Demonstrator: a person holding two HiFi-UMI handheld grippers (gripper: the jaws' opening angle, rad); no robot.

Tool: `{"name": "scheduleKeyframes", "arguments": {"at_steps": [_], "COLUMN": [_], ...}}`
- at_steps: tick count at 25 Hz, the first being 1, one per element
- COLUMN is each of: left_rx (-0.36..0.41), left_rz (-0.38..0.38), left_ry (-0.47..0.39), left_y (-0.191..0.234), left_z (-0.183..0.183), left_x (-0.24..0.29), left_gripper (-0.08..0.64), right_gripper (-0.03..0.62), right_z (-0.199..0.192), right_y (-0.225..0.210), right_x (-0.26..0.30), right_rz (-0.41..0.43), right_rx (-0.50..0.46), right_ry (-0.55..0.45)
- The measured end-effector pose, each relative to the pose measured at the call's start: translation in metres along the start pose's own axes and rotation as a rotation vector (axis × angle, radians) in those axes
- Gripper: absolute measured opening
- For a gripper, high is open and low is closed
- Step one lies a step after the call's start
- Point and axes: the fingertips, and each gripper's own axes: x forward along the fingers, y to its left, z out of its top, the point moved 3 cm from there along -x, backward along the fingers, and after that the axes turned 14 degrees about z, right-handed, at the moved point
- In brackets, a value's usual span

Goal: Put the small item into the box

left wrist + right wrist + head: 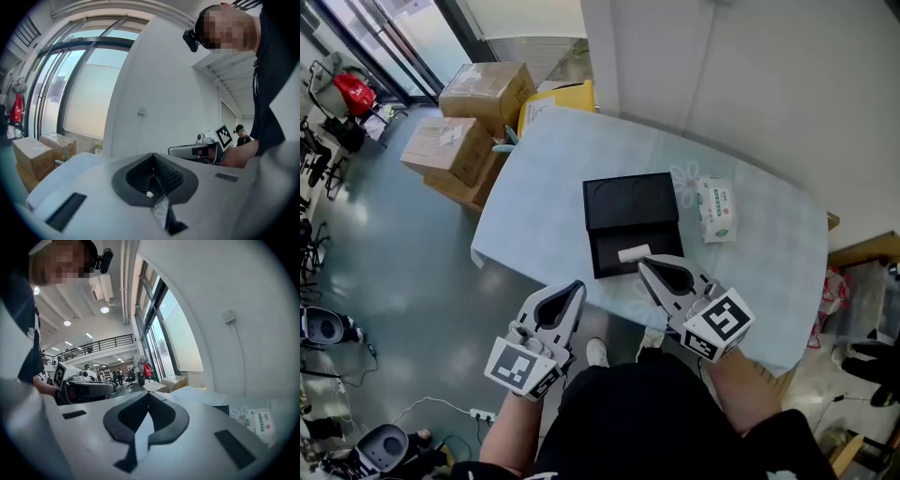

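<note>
An open black box (pixel 609 258) lies on the pale blue table (pixel 769 253), its lid (pixel 630 200) folded back behind it. A small white item (pixel 634 253) rests inside the box's front half. My right gripper (pixel 642 264) hovers just in front of the box, tip close to the item, jaws shut and empty; its own view shows the right gripper (pixel 148 394) closed. My left gripper (pixel 577 287) hangs off the table's near edge, left of the box; the left gripper (pixel 153 158) is shut on nothing.
A white tissue packet (pixel 716 208) lies right of the box, also in the right gripper view as the packet (pixel 260 423). Cardboard boxes (pixel 464 131) and a yellow bin (pixel 558 97) stand on the floor beyond the table's far left corner. A white wall (pixel 750 75) runs behind the table.
</note>
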Motion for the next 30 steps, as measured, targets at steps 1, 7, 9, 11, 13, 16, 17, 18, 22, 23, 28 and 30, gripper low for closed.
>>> {"name": "scheduleKeyframes", "arguments": {"at_steps": [1,7,9,11,13,16,17,18,22,23,28,30], "left_rx": [-0.002,0.004,0.006,0.005,0.004,0.012,0.008,0.003,0.012,0.017,0.023,0.030], "left_rz": [-0.013,-0.114,-0.153,-0.193,-0.226,-0.268,-0.289,-0.310,-0.366,-0.373,-0.406,-0.419], "left_ry": [-0.003,-0.016,-0.021,-0.018,-0.008,-0.005,-0.010,-0.012,-0.008,-0.009,-0.004,-0.004], "left_y": [0.003,0.008,0.006,0.003,-0.001,-0.004,-0.006,-0.009,-0.015,-0.016,-0.022,-0.025], "left_z": [0.000,-0.004,-0.007,-0.009,-0.010,-0.015,-0.016,-0.017,-0.023,-0.024,-0.029,-0.030], "left_x": [-0.003,-0.015,-0.019,-0.023,-0.027,-0.034,-0.037,-0.040,-0.054,-0.057,-0.075,-0.081], "left_gripper": [0.008,0.008,0.008,0.008,0.008,0.008,0.008,0.008,0.008,0.008,0.008,0.008], "right_gripper": [0.009,0.009,0.009,0.009,0.009,0.009,0.009,0.009,0.009,0.009,0.009,0.009], "right_z": [-0.001,-0.012,-0.016,-0.020,-0.023,-0.028,-0.029,-0.031,-0.038,-0.039,-0.048,-0.050], "right_y": [0.006,0.036,0.046,0.055,0.063,0.077,0.081,0.086,0.105,0.109,0.132,0.139], "right_x": [0.004,0.011,0.008,0.004,0.000,-0.007,-0.010,-0.013,-0.020,-0.020,-0.025,-0.028], "right_rz": [-0.008,-0.080,-0.113,-0.147,-0.179,-0.229,-0.246,-0.262,-0.318,-0.326,-0.353,-0.364], "right_rx": [-0.002,-0.009,-0.010,-0.007,-0.005,-0.003,-0.001,0.000,0.008,0.008,0.009,0.008], "right_ry": [0.001,0.014,0.016,0.016,0.015,0.020,0.020,0.019,0.001,-0.004,-0.021,-0.029]}}
